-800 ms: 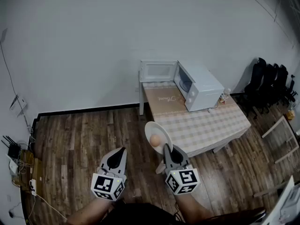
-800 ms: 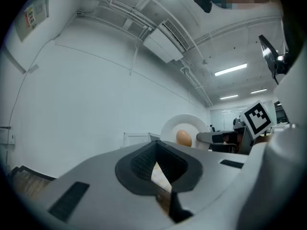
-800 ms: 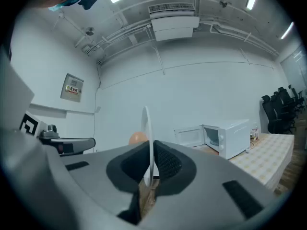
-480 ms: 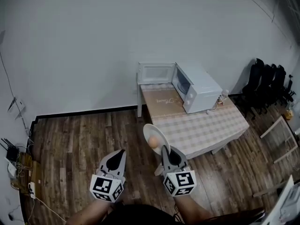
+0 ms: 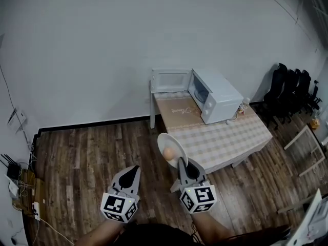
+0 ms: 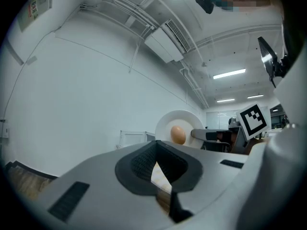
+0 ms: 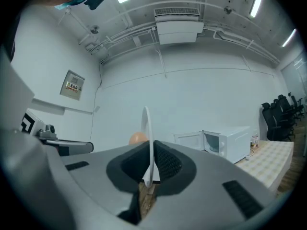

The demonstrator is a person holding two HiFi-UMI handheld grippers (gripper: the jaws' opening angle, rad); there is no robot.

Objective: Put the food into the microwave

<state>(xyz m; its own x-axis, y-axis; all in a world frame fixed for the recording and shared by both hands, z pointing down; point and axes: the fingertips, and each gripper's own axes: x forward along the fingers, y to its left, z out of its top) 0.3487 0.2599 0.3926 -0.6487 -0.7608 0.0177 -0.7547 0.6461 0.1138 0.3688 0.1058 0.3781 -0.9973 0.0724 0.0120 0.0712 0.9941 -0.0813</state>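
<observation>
A white plate (image 5: 171, 146) with a round brownish piece of food (image 5: 167, 153) on it hangs over the wooden floor, short of the table. My right gripper (image 5: 183, 163) is shut on the plate's near rim. In the right gripper view the plate (image 7: 147, 128) stands edge-on between the pads of that gripper (image 7: 149, 150), with the food (image 7: 138, 138) to its left. My left gripper (image 5: 135, 169) is to the left of the plate, shut and holding nothing. The left gripper view shows its jaws (image 6: 156, 143) closed, with the plate (image 6: 184, 120) beyond. The white microwave (image 5: 216, 97) stands on the table, its door (image 5: 170, 79) swung open.
The table (image 5: 230, 135) has a checked cloth and stands against the white wall. A small bottle (image 5: 244, 105) sits beside the microwave. Black chairs (image 5: 292, 88) line the right wall. Cables and boxes (image 5: 23, 188) lie by the left wall.
The left gripper has dropped a little lower in the head view. The plate stays held in the right gripper at nearly the same spot.
</observation>
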